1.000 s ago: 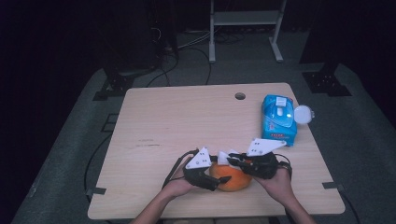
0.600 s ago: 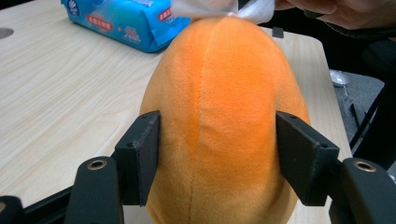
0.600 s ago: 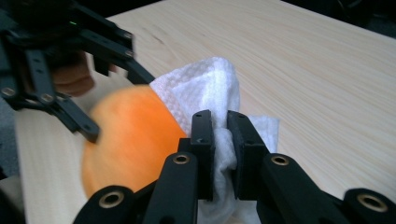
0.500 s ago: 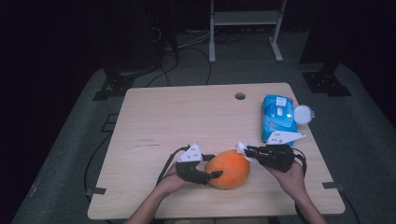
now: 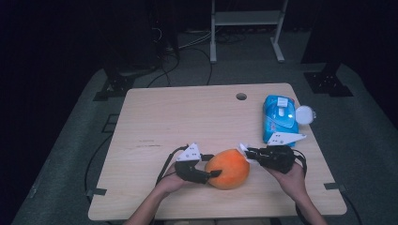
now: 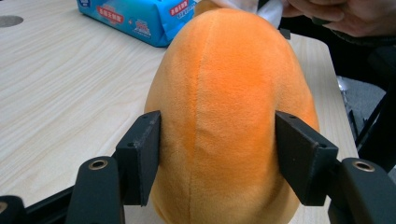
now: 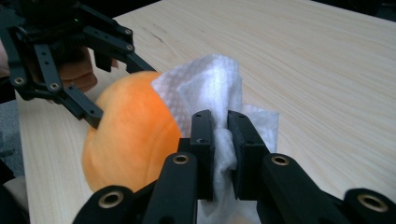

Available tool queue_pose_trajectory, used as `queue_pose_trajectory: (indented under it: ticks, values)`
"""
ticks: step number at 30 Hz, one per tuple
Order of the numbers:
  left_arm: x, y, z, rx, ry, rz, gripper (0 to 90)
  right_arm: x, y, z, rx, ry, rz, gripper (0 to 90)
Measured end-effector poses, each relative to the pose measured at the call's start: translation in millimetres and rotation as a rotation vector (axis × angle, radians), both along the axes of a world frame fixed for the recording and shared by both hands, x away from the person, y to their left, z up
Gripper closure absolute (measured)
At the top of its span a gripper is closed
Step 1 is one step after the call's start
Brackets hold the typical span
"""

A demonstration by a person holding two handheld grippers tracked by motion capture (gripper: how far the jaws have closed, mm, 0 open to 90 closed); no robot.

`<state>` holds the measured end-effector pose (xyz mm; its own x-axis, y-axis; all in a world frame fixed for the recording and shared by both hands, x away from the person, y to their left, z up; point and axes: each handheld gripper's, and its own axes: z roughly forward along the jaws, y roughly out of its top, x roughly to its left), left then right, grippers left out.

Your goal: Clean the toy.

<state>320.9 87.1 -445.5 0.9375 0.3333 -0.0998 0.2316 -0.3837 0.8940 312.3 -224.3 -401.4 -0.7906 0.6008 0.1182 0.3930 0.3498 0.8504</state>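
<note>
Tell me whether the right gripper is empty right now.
No: in the right gripper view, the right gripper is pinching a white wipe between its jaws, beside the orange plush toy.

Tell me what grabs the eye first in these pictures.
The orange plush ball near the table's front edge stands out, clamped between the left gripper jaws. The right gripper pinches a white tissue against it. A blue wipes pack lies at the right edge of the table.

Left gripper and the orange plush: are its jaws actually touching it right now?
Touching. In the left gripper view both jaws of the left gripper press against the sides of the orange plush, with no gap at either pad.
</note>
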Motion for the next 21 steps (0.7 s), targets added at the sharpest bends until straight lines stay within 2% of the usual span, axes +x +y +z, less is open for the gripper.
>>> queue_pose_trajectory:
  ticks: [2,6,8,16,21]
  values:
    - [0.5,-0.4,-0.2,-0.001,0.001,0.007,35.9,-1.8,2.3,1.6,0.005,-0.007,0.008,80.1]
    - [2.7,0.9,-1.2,-0.011,0.007,0.027,35.9,-10.7,17.1,7.8,0.014,-0.045,0.071,79.9]
    - [4.1,2.6,-1.5,-0.017,0.011,0.032,36.1,-12.9,21.8,7.9,-0.01,-0.062,0.075,79.7]
    - [6.7,5.4,-1.9,-0.041,0.031,0.049,37.2,-2.2,6.5,-3.3,-0.018,-0.008,0.02,80.0]
    - [6.8,4.0,-2.3,-0.04,0.034,0.053,36.7,-6.8,12.4,0.0,-0.012,-0.021,0.039,80.1]
